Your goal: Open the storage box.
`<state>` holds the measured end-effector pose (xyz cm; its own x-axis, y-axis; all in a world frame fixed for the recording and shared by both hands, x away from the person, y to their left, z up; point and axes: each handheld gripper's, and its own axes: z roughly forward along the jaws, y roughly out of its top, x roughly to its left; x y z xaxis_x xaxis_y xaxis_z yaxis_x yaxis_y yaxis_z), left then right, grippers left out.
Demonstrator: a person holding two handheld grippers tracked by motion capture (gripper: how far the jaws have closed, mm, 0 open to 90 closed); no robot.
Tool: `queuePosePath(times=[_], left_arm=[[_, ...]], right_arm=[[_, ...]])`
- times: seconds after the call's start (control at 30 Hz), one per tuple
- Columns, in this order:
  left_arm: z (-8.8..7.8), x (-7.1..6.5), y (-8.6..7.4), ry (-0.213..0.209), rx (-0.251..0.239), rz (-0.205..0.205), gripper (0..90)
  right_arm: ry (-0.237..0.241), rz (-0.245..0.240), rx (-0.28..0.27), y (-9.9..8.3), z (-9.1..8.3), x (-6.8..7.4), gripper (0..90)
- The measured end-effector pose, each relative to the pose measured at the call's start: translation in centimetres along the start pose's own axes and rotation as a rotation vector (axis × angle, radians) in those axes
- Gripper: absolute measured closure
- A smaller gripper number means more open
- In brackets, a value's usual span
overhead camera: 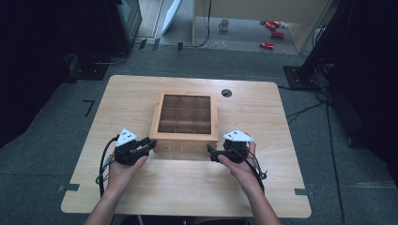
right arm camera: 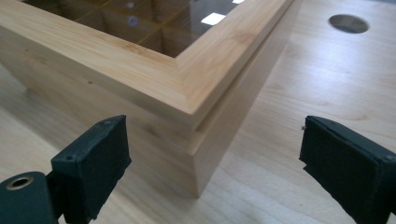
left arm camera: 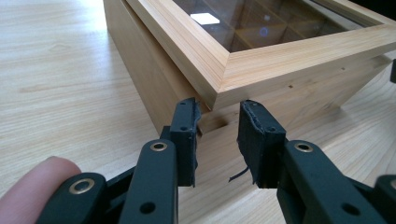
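Note:
A light wooden box [overhead camera: 184, 136] with a glass-paned lid and a grid of compartments sits mid-table. My left gripper [overhead camera: 151, 142] is at the box's front left corner. Its jaws stand open a little, with nothing between them, and its fingertips [left arm camera: 186, 122] are just short of the lid's corner [left arm camera: 219, 93]. My right gripper [overhead camera: 210, 152] is at the front right corner and is open wide. The box's corner edge [right arm camera: 196, 140] stands between its two pads without touching them. A thin slit shows between lid and body [right arm camera: 219, 116].
The wooden table [overhead camera: 141, 187] has a round cable hole [overhead camera: 226, 93] behind the box. A bare strip of table lies between the box and the near edge. On the floor beyond stand a mug [overhead camera: 224, 24], red cans [overhead camera: 272, 26] and dark equipment.

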<state>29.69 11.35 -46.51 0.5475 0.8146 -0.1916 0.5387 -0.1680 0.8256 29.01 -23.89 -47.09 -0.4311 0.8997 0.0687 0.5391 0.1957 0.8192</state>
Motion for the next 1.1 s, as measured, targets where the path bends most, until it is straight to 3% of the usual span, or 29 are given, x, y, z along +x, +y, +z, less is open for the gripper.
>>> queuePosePath(times=[0.03, 0.07, 0.27, 0.5, 0.7, 0.83, 0.97, 1.03, 1.1], left_arm=[[0.0, 0.0, 0.1, 0.0, -0.003, 0.002, 68.7], [-0.1, 0.0, 0.3, 0.0, -0.007, 0.004, 68.6], [-0.1, -0.1, 0.5, -0.004, -0.01, 0.012, 68.5], [-0.2, -0.2, 0.6, -0.013, -0.029, 0.009, 67.8], [-0.4, 0.3, -0.1, -0.015, -0.012, 0.005, 59.0], [-0.7, 0.9, -1.0, -0.019, -0.004, -0.005, 51.7], [-1.3, 1.5, -2.5, 0.025, 0.014, 0.005, 43.0], [-1.4, 1.8, -3.4, 0.081, 0.051, 0.02, 40.6], [-1.5, 2.3, -4.1, 0.11, 0.088, 0.012, 35.8]], right_arm=[[0.0, 0.0, 0.0, 0.0, 0.0, 0.0, 8.1], [-0.031, 0.012, -0.024, 0.0, -0.1, -0.1, 13.9], [-0.034, 0.033, -0.06, 0.1, -0.1, -0.5, 14.3], [-0.055, -0.008, -0.097, 0.2, 0.0, -0.3, 14.2], [-0.066, -0.039, -0.107, 0.4, -0.1, -0.2, 13.7], [-0.06, -0.026, -0.133, 1.0, -0.5, -0.3, 13.7], [-0.055, -0.04, -0.152, 2.0, -0.8, -0.4, 13.6], [-0.059, -0.048, -0.16, 2.5, -0.9, -0.5, 13.7], [-0.062, -0.054, -0.165, 3.0, -1.0, -0.5, 13.6]])
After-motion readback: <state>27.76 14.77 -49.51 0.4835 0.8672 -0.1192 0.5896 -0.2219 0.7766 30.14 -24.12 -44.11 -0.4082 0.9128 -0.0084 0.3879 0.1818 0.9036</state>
